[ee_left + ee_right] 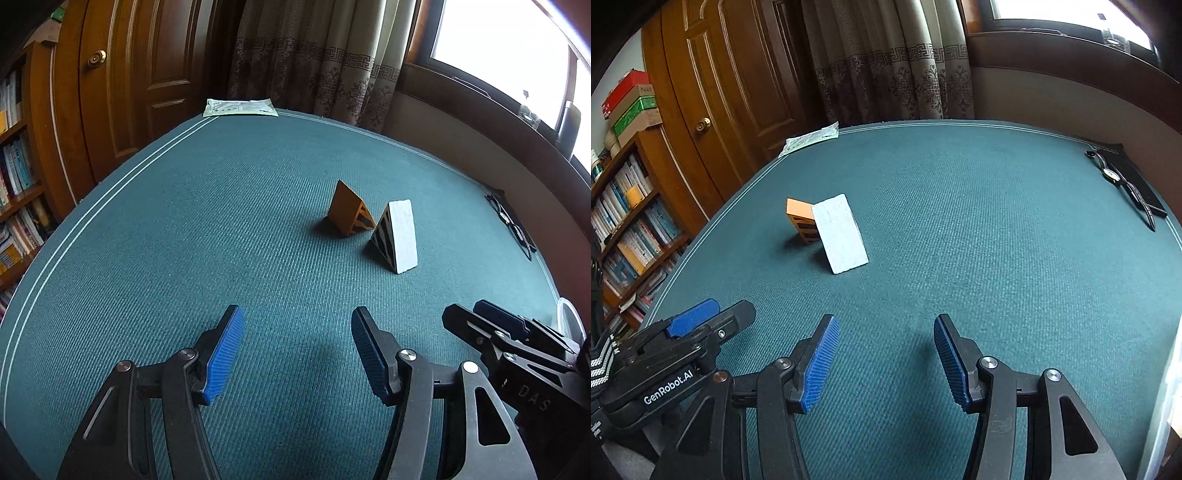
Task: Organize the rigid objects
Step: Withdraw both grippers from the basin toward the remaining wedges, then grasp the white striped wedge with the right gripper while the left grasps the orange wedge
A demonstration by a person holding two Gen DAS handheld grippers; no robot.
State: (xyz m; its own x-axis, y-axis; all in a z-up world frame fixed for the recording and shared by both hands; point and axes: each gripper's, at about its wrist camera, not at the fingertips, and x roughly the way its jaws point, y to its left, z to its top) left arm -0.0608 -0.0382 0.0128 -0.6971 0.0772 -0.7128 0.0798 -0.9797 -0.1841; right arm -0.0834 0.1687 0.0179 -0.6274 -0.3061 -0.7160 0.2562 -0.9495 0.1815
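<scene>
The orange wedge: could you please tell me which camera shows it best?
The left wrist view: the orange wedge stands unobstructed, sloped face and striped end visible. In the right wrist view the white wedge covers part of it.

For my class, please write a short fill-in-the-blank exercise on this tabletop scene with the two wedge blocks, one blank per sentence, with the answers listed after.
1. The two wedge blocks stand on a ____ cloth.
2. Beside the white wedge stands a wedge coloured ____.
3. Between the pads of the left claw there is ____.
4. Both the left claw and the right claw have pads coloured ____.

Missing words: green; orange; nothing; blue
</scene>
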